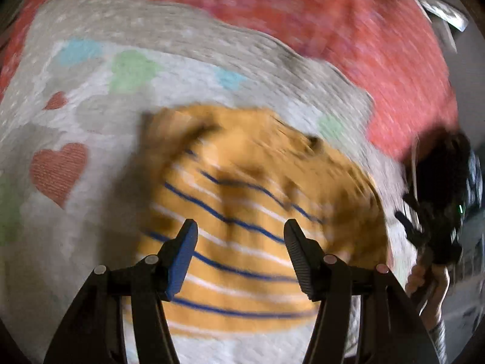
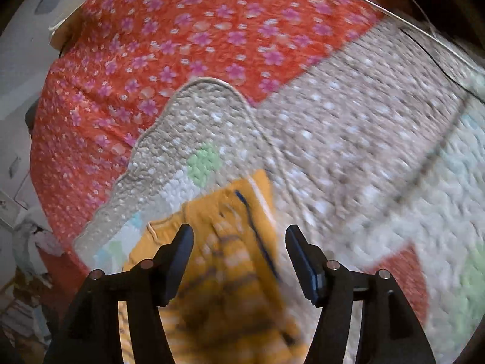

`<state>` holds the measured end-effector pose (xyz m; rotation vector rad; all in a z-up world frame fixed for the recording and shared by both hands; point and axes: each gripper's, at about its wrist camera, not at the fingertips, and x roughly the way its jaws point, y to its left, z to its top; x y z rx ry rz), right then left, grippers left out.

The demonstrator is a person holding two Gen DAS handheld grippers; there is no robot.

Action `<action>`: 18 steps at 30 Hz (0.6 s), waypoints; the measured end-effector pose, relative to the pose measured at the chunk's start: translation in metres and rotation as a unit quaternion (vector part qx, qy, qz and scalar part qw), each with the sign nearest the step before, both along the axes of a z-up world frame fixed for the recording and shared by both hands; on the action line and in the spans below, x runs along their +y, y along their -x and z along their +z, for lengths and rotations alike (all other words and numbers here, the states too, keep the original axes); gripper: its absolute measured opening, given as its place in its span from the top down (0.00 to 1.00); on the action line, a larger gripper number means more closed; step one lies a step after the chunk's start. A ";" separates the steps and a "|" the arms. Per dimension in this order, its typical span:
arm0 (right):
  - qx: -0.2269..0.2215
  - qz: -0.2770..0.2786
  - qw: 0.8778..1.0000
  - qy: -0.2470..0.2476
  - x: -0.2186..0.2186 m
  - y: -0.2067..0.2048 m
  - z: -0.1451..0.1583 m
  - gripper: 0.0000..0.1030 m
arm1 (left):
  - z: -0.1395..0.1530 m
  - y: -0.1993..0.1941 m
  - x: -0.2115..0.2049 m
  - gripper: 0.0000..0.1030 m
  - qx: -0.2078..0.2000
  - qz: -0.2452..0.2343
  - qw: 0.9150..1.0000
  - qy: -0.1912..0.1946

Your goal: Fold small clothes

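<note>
Blurred striped orange garment [image 1: 242,212] on heart-patterned quilt [image 1: 60,121]; no legible writing.

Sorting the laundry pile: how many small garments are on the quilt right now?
1: an orange striped garment lies on the heart-patterned quilt, ahead of both open claws. Blur and framing may hide others.

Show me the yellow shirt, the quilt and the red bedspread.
shirt [image 1: 242,273], left wrist view, striped middle.
quilt [image 2: 348,139], right wrist view, dotted grey border.
bedspread [image 2: 182,30], right wrist view, flowered middle.
</note>
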<state>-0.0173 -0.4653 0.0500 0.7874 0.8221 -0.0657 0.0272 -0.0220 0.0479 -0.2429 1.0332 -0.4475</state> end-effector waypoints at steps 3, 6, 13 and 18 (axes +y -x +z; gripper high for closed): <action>0.020 -0.005 0.998 -0.051 -0.020 0.007 -0.015 0.34 | -0.003 0.036 -0.065 0.44 -0.005 -0.078 0.997 -0.017; 0.021 0.015 0.993 -0.111 -0.032 -0.004 -0.025 0.34 | -0.012 0.064 -0.141 0.44 -0.010 -0.156 0.986 -0.059; 0.022 0.091 0.990 -0.103 -0.021 -0.040 -0.029 0.34 | -0.028 0.113 -0.254 0.43 -0.095 -0.257 0.947 -0.168; 0.050 0.128 0.987 -0.086 -0.007 -0.062 -0.044 0.34 | -0.041 0.104 -0.285 0.43 -0.131 -0.250 0.936 -0.208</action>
